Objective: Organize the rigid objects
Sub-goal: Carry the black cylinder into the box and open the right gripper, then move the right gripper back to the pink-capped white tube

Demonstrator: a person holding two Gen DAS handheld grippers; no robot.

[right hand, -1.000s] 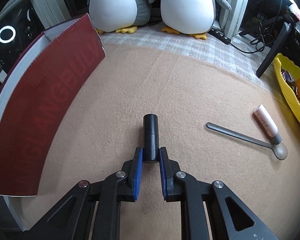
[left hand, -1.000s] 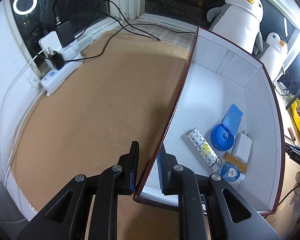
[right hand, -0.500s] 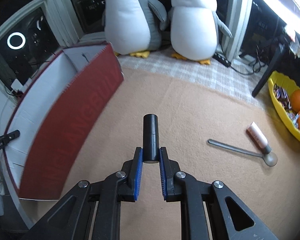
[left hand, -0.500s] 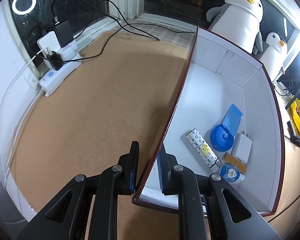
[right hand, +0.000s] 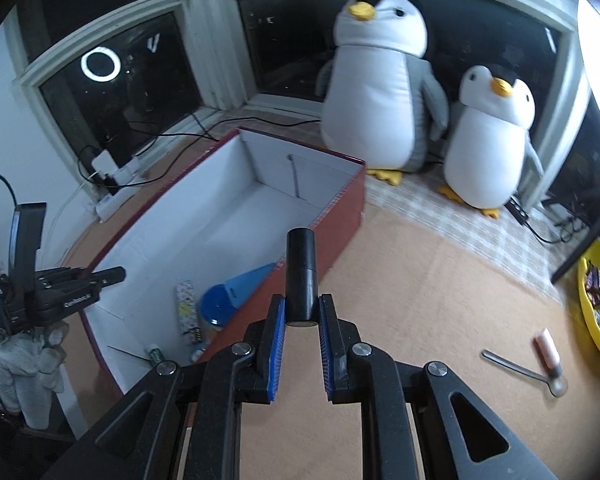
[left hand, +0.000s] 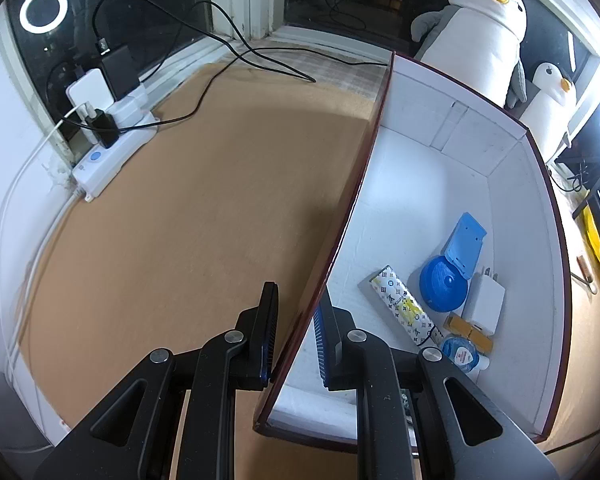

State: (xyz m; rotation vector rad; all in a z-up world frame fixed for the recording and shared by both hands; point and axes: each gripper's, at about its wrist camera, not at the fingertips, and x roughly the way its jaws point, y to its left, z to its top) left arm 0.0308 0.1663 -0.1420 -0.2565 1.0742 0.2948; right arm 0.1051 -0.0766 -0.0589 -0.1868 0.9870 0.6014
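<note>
The right gripper (right hand: 301, 322), clenched on the black cylinder (right hand: 301, 276), has risen from the mat to beside the box (right hand: 342, 208), perhaps above its rim. The left gripper (left hand: 296, 332) stays clamped on the box's wall.

spoon (right hand: 520, 370) right of box (right hand: 340, 196) — apart

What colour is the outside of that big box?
Dark red outside, white inside; the cardboard box shows best in the right wrist view.
</note>
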